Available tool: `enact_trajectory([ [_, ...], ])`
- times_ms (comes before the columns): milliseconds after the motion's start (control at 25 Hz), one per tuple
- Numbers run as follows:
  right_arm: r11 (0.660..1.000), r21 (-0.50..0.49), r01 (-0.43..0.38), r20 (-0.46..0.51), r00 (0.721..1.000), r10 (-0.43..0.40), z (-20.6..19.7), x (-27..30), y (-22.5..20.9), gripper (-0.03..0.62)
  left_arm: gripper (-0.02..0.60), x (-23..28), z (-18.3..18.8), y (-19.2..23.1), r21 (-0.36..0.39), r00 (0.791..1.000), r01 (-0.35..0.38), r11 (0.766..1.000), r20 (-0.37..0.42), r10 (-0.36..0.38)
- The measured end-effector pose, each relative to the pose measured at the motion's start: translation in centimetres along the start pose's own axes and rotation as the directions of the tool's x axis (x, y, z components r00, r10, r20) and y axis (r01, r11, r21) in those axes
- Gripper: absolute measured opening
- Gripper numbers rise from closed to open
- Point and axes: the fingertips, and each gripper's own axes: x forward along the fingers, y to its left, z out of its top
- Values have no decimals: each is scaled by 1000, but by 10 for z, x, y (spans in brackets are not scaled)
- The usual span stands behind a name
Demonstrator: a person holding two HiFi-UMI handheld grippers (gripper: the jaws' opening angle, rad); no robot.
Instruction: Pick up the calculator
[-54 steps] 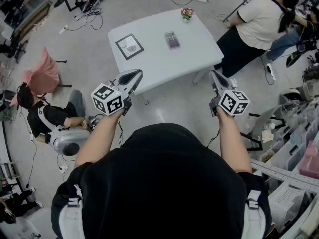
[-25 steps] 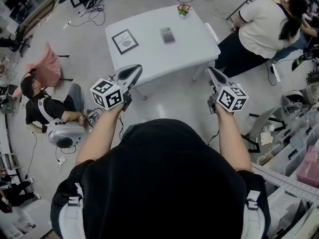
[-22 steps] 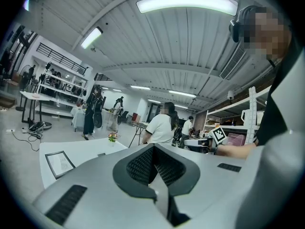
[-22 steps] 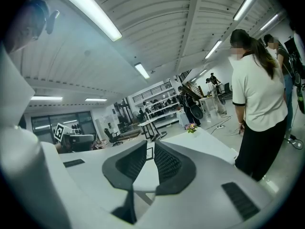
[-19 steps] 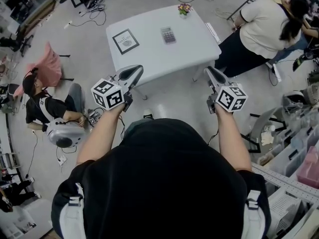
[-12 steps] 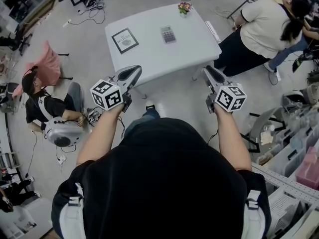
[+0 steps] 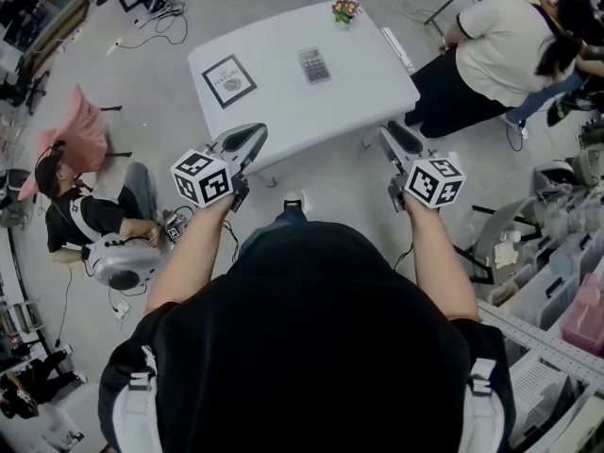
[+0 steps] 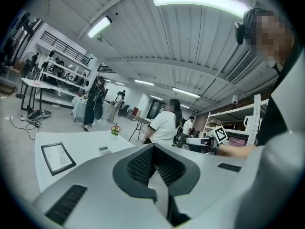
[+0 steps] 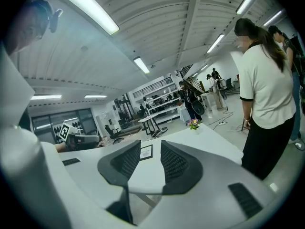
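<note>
Calculator [image 7: 314, 64] lay flat on the white table [image 7: 283, 121], right of a framed picture [image 7: 227, 79], well apart from both your tools. Your left tool [image 7: 247, 140] was closed on nothing. Your right tool [image 7: 391, 137] had just been opening, its jaws apart and empty.

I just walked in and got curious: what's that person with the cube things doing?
A person holds a gripper in each hand, short of a white table. The calculator lies untouched on it, along with a framed picture and a small flower pot. The left gripper has its jaws together; the right gripper has just been opening its jaws, with nothing between them.
</note>
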Motion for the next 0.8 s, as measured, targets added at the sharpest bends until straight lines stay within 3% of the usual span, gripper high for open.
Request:
enact_trajectory([
  [800,995,67,72,-61,996,-68,17,94,-50,156,17,96,33,87,-25,993,93,995,-71,-94],
])
